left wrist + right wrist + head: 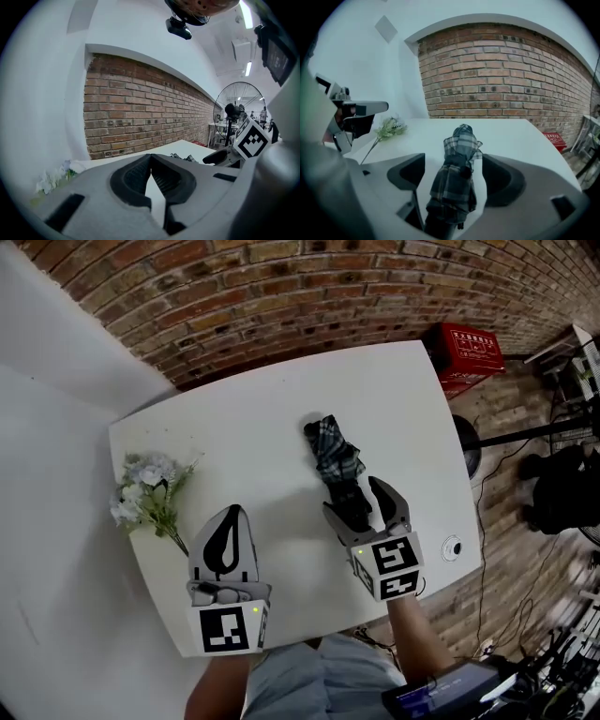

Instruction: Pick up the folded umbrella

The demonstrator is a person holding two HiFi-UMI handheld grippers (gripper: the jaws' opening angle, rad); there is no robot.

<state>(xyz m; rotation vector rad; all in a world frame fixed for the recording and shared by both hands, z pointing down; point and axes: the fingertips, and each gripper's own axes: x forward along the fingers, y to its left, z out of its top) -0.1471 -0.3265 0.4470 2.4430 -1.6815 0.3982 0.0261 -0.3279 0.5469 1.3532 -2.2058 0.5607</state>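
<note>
While the folded umbrella lies flat on the white surface, towards its right side and well apart from the bunch of flowers at the left edge, its near end sits between the fingers of the right gripper. Those fingers stand wide apart, one on each side of the plaid cloth, and neither pad appears to press on it, so the umbrella is not yet held. The left gripper hovers near the front edge of the surface with its fingers together at the tips and nothing between them.

The umbrella should be light, with a stiff core of shaft and ribs under loose, soft cloth. The folds will probably give before the fingers meet anything firm, and thin fabric could slide over the ribs, so a firm squeeze looks wise. The best hold is likely across the bundled body where the cloth is wrapped tightest. Gripped only at the near end, the far end may droop on the lift. The dark near end may be the handle, though that is not clear
</note>
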